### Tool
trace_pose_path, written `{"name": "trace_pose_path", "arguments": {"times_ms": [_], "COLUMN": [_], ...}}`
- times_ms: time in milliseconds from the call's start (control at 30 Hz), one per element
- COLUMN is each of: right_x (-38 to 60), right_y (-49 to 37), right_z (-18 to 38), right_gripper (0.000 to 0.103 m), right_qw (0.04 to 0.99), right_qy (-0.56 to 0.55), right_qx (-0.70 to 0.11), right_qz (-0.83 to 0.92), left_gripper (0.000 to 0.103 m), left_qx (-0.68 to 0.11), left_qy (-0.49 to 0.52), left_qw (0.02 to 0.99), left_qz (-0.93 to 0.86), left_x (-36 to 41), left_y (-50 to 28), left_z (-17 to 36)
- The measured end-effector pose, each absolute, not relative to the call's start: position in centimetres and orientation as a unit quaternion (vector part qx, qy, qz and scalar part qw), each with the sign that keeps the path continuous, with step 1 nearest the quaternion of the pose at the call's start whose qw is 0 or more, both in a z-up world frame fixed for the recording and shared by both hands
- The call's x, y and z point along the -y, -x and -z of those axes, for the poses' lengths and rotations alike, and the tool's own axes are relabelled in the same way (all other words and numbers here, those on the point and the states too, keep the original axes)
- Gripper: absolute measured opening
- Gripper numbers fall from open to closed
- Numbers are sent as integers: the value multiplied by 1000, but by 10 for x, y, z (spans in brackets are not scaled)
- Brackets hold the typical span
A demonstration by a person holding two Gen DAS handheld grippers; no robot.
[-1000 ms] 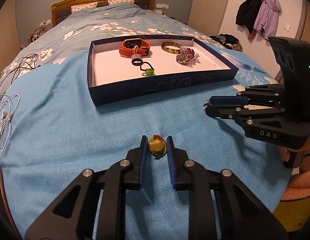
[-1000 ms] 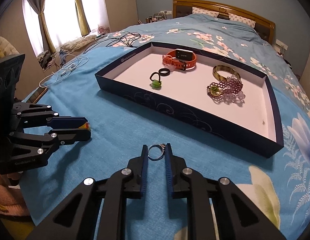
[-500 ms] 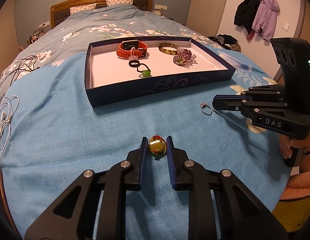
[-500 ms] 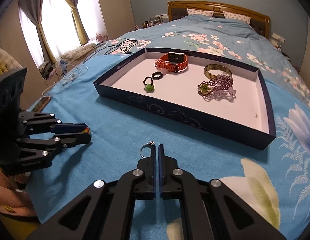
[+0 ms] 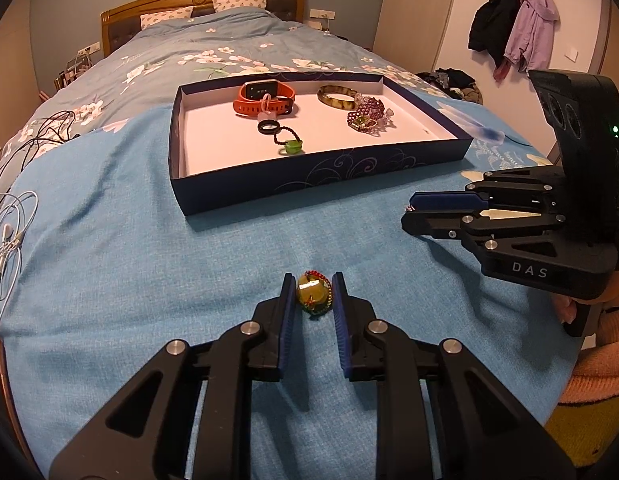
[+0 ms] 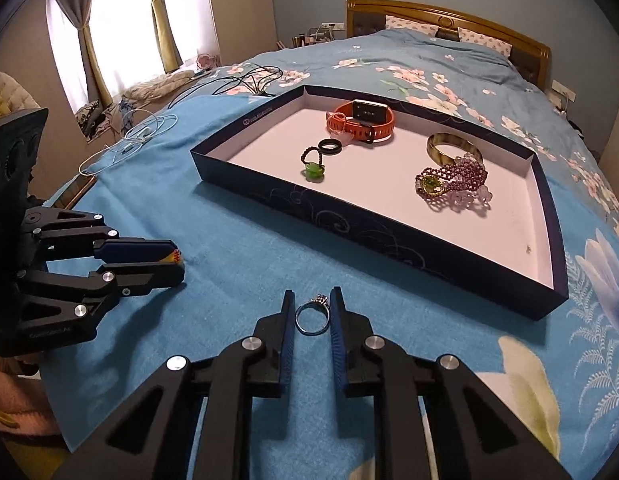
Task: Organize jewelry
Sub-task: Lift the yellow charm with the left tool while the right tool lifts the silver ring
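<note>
While the silver ring (image 6: 312, 317) stands on edge between the right gripper's (image 6: 312, 312) pads, clasped, and the beaded ring (image 5: 313, 293) is clasped likewise in the left gripper (image 5: 313, 300), the tray (image 6: 389, 240) lies straight ahead of both, beyond bare bedspread (image 6: 237, 240), the right nearer its wall.

1. Between the left fingers (image 5: 287, 312): a yellow-green bead ring (image 5: 313, 295) edged with red and green beads.
2. Between the right fingers (image 6: 336, 320): a silver ring (image 6: 312, 315).
3. Beyond the fingers: a navy box (image 6: 389, 236) with a pale swirl pattern and a white inside.
4. Under the fingers: a plain blue cloth (image 5: 129, 260).
5. Inside the box: an orange watch (image 6: 361, 122).
</note>
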State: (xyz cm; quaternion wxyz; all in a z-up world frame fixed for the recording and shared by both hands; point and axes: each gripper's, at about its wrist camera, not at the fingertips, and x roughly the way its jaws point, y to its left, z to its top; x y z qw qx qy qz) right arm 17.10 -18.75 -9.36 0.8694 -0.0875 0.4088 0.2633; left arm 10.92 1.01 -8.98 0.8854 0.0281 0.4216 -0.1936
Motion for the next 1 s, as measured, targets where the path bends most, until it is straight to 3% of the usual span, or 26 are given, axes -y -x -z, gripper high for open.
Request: {"name": "trace_pose_path", "arguments": {"times_ms": [1000], "right_x": [235], "right_y": [-165], "right_z": [54], "right_gripper": [16], "right_qw": [909], "right_qy": [32], "right_qx": [-336], "right_qz": [-246], "left_gripper": [19], "left_qx": [-363], "left_qy": [-18], "left_qw": [910], "left_qz": [202], "left_x": [-2], "left_y": [-109], "left_z": [52]}}
